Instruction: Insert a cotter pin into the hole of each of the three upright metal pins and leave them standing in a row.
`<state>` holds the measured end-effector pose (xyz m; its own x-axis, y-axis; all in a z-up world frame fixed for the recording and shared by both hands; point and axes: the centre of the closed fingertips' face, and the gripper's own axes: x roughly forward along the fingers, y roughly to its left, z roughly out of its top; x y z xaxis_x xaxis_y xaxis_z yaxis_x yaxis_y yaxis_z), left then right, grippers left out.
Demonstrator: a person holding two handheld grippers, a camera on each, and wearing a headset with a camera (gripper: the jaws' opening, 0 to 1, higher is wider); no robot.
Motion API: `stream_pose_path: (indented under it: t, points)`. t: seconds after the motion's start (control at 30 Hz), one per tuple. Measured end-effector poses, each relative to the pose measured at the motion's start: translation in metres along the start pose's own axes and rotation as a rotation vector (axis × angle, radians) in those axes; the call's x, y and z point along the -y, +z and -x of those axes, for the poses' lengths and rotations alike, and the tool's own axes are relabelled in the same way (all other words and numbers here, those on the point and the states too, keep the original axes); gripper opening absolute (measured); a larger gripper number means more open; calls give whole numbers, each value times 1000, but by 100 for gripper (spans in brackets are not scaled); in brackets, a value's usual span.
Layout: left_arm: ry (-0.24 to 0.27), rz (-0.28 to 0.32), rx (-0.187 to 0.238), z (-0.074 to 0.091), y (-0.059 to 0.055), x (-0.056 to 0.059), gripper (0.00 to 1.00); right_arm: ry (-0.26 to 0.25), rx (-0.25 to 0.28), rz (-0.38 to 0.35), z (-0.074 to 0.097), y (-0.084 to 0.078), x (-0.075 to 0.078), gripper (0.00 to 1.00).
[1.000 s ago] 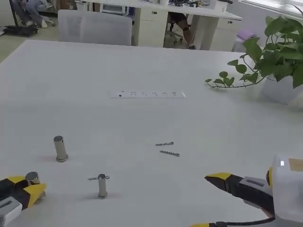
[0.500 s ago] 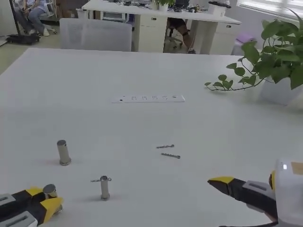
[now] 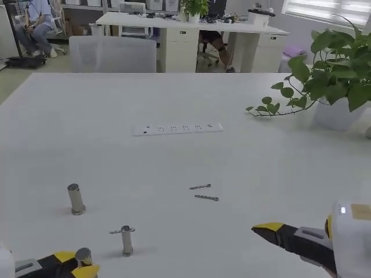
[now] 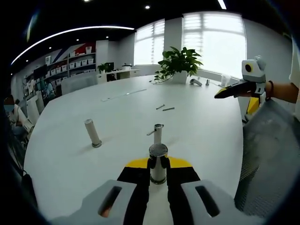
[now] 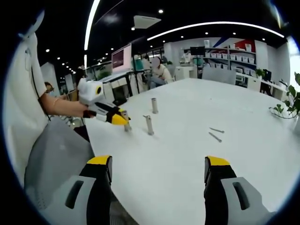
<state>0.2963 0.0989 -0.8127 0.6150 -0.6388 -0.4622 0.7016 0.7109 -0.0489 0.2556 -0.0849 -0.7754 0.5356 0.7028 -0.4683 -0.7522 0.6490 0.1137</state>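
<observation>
"At seven o'clock on the white workbench (image 3: 174, 156), what is there?"

"The left gripper (image 4: 158, 169), with yellow-tipped jaws pressed against both sides of an upright metal pin (image 4: 158, 152). It grips the pin low on its stem, and the pin's foot is at or near the tabletop. I see no cotter pin through this one."

"And moving right from there?"

"Up towards nine o'clock a second metal pin (image 3: 75, 198) stands alone, also bare as far as I can tell. Right of the held pin, near six o'clock, is a third pin (image 3: 127, 240) with a cotter pin (image 3: 122, 231) crossing through its top."

"So one of the three is fitted?"

"That is my reading: one fitted, two to go. The pins form a loose triangle, not a row, so they need lining up as well."

"Where are the spare cotter pins?"

"Two loose cotter pins lie flat near the middle of the bench, close together but apart: one (image 3: 200, 187) just above the other (image 3: 207, 198). They are well clear of the upright pins."

"And on the right?"

"At five o'clock is the right gripper (image 5: 158, 161), jaws spread wide and holding nothing, well short of the loose cotter pins. I judge that picking one up comes next. Farther back, a power strip (image 3: 177, 128) lies at twelve o'clock and a potted plant (image 3: 330, 75) sits at two."
</observation>
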Motion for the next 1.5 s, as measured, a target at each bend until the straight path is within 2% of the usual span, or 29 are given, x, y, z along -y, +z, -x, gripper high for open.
stream_pose_path:
  t: [0.5,0.67,0.9,1.03,1.23,1.33,1.5]
  points:
    - [-42,-22,3,-30,16,31,11,-7,22,2,4,1,0,81]
    - [-45,-4,-3,-38,19,40,11,-22,35,-4,6,3,4,81]
    - [-27,9,-14,-44,17,45,11,-30,50,-3,6,5,8,81]
    - [-31,-12,-24,-48,14,49,11,-34,58,-6,7,6,9,81]
    - [-40,-16,-26,-54,10,54,11,-32,65,-6,8,6,10,81]
    - [-35,2,-25,-57,7,55,11,-34,68,-9,8,6,11,81]
    - [-37,-10,-33,-60,4,57,11,-32,72,-13,8,7,11,81]
